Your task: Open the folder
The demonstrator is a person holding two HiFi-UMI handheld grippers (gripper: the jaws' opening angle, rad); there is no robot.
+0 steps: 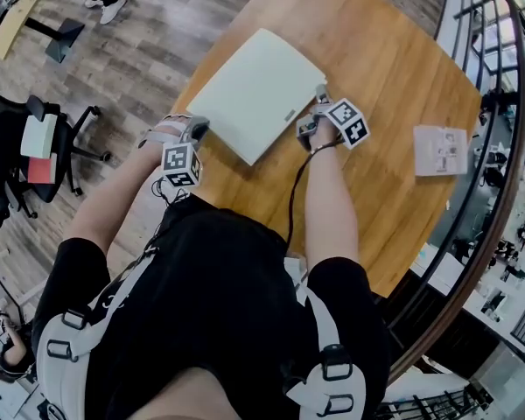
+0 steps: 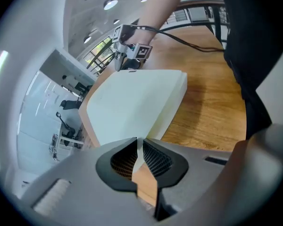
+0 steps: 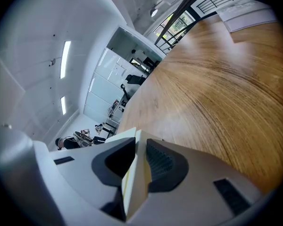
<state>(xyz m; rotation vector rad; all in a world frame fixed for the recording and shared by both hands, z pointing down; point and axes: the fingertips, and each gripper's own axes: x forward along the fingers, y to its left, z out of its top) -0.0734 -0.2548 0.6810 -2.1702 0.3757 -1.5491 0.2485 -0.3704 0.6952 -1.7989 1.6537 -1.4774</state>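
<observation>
A closed white folder (image 1: 255,93) lies flat on the round wooden table (image 1: 385,68). My left gripper (image 1: 198,129) is at the folder's near left corner; in the left gripper view (image 2: 140,150) its jaws stand almost together on a thin white edge of the folder (image 2: 137,102), the cover. My right gripper (image 1: 318,97) is at the folder's right corner and shows far off in the left gripper view (image 2: 127,55). In the right gripper view (image 3: 140,150) its jaws are shut on the thicker white corner of the folder (image 3: 133,175).
A white printed leaflet (image 1: 439,150) lies on the table to the right, also in the right gripper view (image 3: 247,11). A dark railing (image 1: 499,173) curves round the table's right side. An office chair (image 1: 35,147) stands on the wooden floor at the left.
</observation>
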